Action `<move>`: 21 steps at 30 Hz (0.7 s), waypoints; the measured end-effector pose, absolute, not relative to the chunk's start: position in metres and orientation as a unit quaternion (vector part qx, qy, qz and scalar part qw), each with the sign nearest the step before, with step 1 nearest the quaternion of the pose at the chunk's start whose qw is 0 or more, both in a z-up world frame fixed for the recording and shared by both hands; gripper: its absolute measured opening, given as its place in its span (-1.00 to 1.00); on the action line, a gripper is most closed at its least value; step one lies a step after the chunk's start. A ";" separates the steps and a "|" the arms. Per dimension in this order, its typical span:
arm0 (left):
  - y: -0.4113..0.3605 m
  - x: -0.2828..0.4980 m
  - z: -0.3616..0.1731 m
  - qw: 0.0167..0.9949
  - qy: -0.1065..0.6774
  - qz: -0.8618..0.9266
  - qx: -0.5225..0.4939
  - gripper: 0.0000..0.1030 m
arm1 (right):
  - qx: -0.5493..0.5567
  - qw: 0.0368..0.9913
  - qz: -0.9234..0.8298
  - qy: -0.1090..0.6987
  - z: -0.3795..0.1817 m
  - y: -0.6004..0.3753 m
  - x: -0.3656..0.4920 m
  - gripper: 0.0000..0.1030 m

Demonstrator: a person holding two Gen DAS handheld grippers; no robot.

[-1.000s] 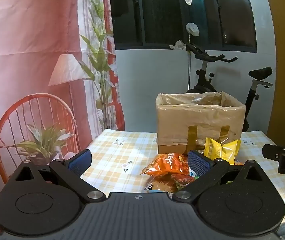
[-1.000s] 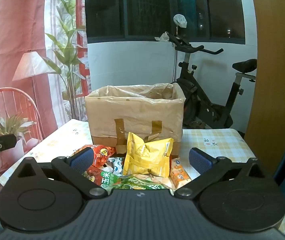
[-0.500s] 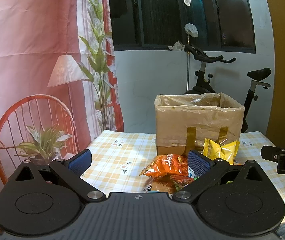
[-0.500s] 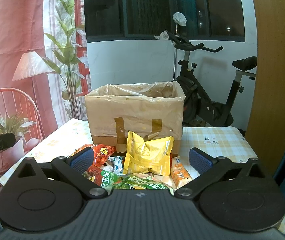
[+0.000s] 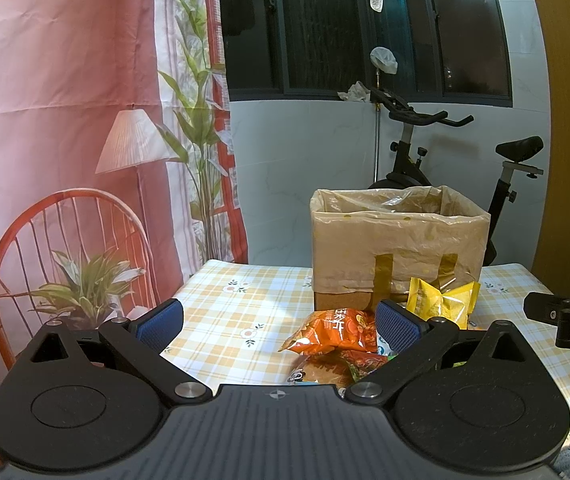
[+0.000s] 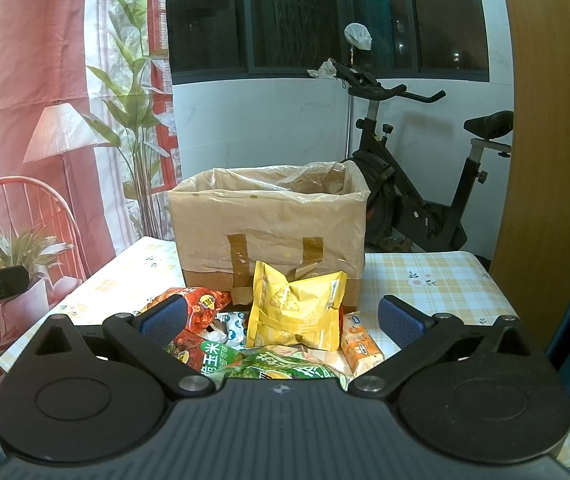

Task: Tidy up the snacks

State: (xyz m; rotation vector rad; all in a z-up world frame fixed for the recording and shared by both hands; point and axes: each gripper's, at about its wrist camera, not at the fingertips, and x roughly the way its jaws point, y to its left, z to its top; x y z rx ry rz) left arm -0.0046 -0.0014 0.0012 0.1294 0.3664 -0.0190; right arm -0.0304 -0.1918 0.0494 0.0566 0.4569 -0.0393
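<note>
Two grippers poised over a snack pile

Left wrist view: the left gripper (image 5: 279, 322) is held level above a checked tablecloth (image 5: 241, 312), jaws spread wide and holding nothing. An orange snack bag (image 5: 333, 330) lies just beyond its right finger, a yellow snack bag (image 5: 443, 300) leaning against the plastic-lined cardboard box (image 5: 397, 248). An exercise bike (image 5: 417, 148) stands behind, beside a printed curtain (image 5: 65, 120).

Right wrist view: the right gripper (image 6: 283, 318) hovers level, jaws released and empty, facing the yellow bag (image 6: 297, 312). Red (image 6: 201, 308), green (image 6: 269, 364) and small orange (image 6: 361, 346) packets crowd the cloth (image 6: 425, 280) before the box (image 6: 269, 232)
</note>
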 end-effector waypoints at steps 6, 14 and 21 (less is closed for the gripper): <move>-0.001 -0.005 0.001 0.981 0.184 -0.009 0.064 1.00 | 0.029 0.973 -0.019 0.228 0.048 -0.192 -0.029 1.00; -0.001 -0.005 0.000 0.980 0.186 -0.009 0.063 1.00 | 0.030 0.973 -0.019 0.229 0.046 -0.192 -0.030 1.00; 0.000 -0.005 0.000 0.980 0.186 -0.009 0.063 1.00 | 0.031 0.972 -0.019 0.230 0.046 -0.192 -0.030 1.00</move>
